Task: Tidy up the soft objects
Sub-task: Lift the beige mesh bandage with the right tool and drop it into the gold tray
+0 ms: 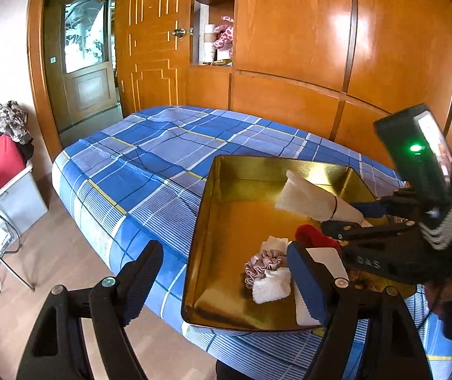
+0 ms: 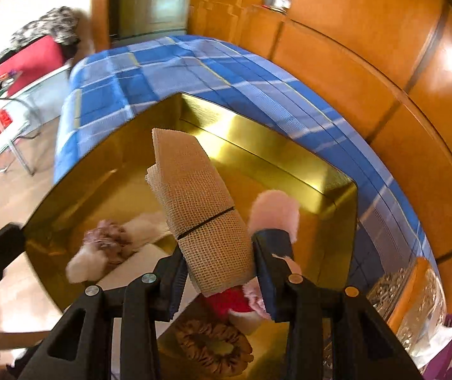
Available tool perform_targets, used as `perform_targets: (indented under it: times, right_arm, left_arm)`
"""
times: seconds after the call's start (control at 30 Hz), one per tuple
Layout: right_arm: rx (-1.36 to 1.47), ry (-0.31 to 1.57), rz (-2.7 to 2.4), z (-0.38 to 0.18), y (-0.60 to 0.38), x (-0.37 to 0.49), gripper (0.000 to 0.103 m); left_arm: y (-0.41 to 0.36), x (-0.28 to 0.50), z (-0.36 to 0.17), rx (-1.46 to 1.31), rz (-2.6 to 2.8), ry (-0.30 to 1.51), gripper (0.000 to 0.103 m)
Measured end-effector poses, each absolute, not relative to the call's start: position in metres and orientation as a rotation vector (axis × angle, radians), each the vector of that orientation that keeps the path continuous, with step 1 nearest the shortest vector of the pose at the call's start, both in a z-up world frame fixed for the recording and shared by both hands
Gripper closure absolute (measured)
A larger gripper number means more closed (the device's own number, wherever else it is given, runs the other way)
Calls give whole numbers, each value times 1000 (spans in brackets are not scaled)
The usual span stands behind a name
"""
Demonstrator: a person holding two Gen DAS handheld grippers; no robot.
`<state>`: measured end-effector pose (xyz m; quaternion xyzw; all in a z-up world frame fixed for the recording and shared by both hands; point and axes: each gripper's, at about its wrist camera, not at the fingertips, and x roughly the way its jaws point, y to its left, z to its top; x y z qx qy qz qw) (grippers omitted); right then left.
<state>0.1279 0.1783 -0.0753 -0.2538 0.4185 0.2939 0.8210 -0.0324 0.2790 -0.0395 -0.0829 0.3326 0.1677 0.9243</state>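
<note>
The right gripper [image 2: 218, 262] was clamped on a rolled mesh cloth [image 2: 194, 190], its two blue-padded fingers [image 2: 273, 253] pressing the roll's lower end from either side. The roll was beige, coarsely woven in an open net, bound about its middle by a thin dark band, with loose folded layers showing at its far tip. It pointed up and away from the jaws, held above the inside of a gold tin tray [image 2: 257, 145]. In the left wrist view the same roll [image 1: 308, 198] looked paler, almost white, and hung over the tray's right half.

The left gripper [image 1: 222, 281] stood with its jaws wide apart and nothing between them, one finger over the bedsheet, the other over the tray's near right corner.

The tray [image 1: 213, 209] lay on a bed covered with a blue plaid sheet [image 1: 137, 164]. On its shiny floor lay a dusty-pink scrunchie [image 1: 262, 264], touching a small white fluffy square [image 1: 271, 286], and a red fuzzy item [image 1: 314, 237] near the right gripper. The right wrist view also showed a brown scrunchie [image 2: 213, 348] and a pink fluffy piece [image 2: 276, 212].
</note>
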Motion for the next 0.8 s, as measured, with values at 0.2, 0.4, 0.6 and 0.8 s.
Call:
perform_targets:
  times: [0.2,0.4,0.6,0.8]
  right_arm:
    - [-515,936,552,-89,177,141,59]
    - [-425,957,529,-86,168,142,52]
    - [-375,897,519,-68,159,133,50]
    - [-343,850,499,-51,148,124,50]
  left_arm:
    - [272,-33,-36,-150,334,673,18]
    - [268,-33,-36,-137,332,673,18]
    - [264,-34,-36,-132,323,673,18]
    - [259,-35,-34,-122,315,667,18]
